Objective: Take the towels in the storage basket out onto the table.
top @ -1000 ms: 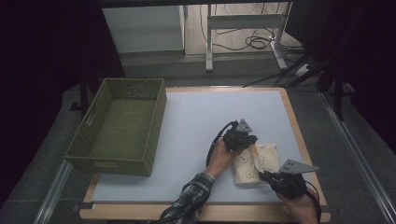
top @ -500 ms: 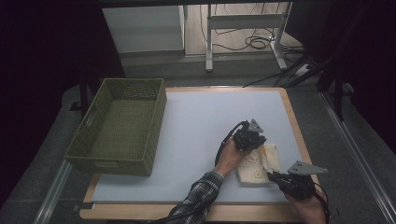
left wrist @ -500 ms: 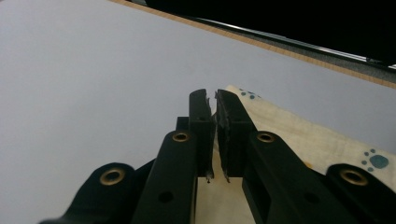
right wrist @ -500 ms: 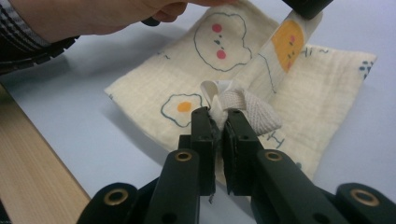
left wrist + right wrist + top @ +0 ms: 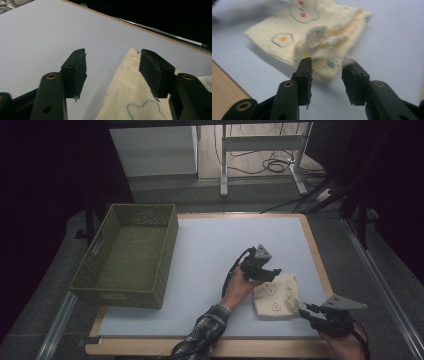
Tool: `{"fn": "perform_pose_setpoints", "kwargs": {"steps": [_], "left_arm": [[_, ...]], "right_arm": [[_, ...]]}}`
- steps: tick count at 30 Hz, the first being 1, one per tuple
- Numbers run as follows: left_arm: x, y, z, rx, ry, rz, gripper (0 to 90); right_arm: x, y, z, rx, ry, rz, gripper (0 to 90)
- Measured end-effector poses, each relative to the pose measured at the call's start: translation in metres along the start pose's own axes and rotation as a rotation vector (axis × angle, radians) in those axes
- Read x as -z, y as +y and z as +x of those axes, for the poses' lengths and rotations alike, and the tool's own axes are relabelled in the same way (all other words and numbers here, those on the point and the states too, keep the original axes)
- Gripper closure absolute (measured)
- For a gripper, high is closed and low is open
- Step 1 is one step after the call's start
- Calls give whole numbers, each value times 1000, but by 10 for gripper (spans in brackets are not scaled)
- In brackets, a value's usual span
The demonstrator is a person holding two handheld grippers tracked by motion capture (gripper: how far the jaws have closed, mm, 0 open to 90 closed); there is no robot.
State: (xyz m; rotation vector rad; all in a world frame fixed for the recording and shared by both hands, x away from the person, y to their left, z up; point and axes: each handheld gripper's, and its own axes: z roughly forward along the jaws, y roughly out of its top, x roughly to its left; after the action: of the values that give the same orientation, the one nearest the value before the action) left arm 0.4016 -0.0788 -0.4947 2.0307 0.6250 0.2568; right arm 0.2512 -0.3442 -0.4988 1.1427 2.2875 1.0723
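Both grippers have just been opening their jaws, and the pale yellow cloth [image 5: 276, 295] is now lying released on the near right part of the white table [image 5: 210, 250], folded into a rough square. The left gripper [image 5: 272, 273] is hovering at the cloth's far left edge with its jaws spread and nothing pressed between them; in the left gripper view the cloth [image 5: 130, 87] is lying flat below the open pads, clear of them. The right gripper [image 5: 306, 310] is sitting just off the cloth's near right corner, jaws parted and empty, where a second ago it was pinching that edge. That suggests a fold is just being finished. The cloth [image 5: 312, 32] is looking soft and ribbed, printed with small egg and cloud shapes, its near edge bunching in loose wrinkles. The woven green basket [image 5: 130, 257] is standing empty, well apart at the left.
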Motion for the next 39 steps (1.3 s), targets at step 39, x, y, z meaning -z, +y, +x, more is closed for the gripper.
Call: {"fn": "perform_pose_setpoints", "kwargs": {"steps": [39], "left_arm": [[99,-114,35,104,191,213,145]], "right_arm": [[-48,54,-18,-18,-66,35,860]]}}
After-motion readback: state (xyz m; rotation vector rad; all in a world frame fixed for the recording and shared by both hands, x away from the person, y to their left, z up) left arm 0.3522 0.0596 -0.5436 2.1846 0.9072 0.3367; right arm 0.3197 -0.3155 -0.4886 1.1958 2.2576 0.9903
